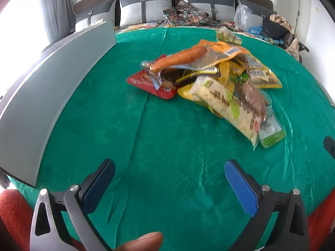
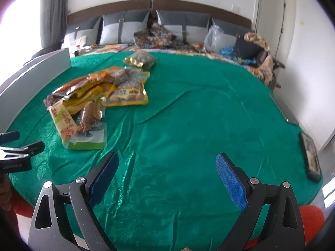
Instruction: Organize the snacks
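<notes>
A heap of snack packets [image 1: 211, 79] lies on the green cloth [image 1: 167, 146]: a red pack [image 1: 150, 83], an orange pack [image 1: 188, 57], a cream pack with green print [image 1: 226, 104], a clear green-ended bag [image 1: 270, 129] and a yellow pack [image 1: 263, 74]. My left gripper [image 1: 169, 171] is open, low over the cloth, short of the heap. My right gripper [image 2: 167, 164] is open over bare cloth, with the heap [image 2: 94, 98] off to its left. A separate gold-green packet [image 2: 141, 59] lies farther back. The left gripper's fingertips [image 2: 33, 146] show at the right wrist view's left edge.
A grey box wall [image 1: 52, 79] stands along the left side of the cloth. A dark tray [image 2: 311, 156] sits at the right edge. Behind the cloth are grey cushions [image 2: 125, 28], patterned fabric, a plastic bag [image 2: 213, 35] and piled clothes.
</notes>
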